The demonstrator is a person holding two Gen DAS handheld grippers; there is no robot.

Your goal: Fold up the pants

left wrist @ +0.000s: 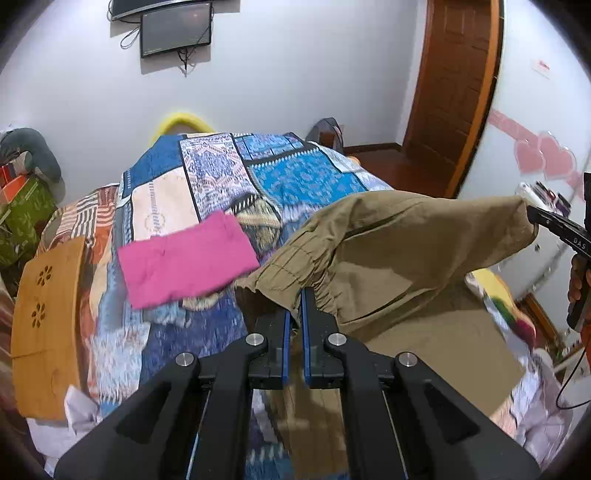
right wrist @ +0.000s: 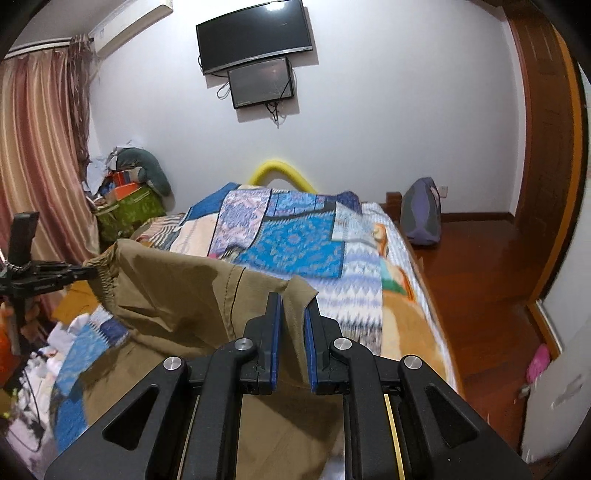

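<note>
Both views are evenly lit by soft indoor light from above, with no hard shadows. The wall (right wrist: 388, 122) reads bright, slightly bluish. A glare spot sits on the top of the TV (right wrist: 255, 35), and the wooden floor (right wrist: 476, 266) shows a dull sheen. The pants (left wrist: 399, 243) cast a soft shadow onto their own lower folds. Motion blur smears the quilt (left wrist: 177, 325) pattern near the pink cloth (left wrist: 188, 266) and the quilt's right side in the right view. Fisheye distortion bends the door (left wrist: 454, 85) and curtain (right wrist: 40, 158), and black vignetting fills the corners.
</note>
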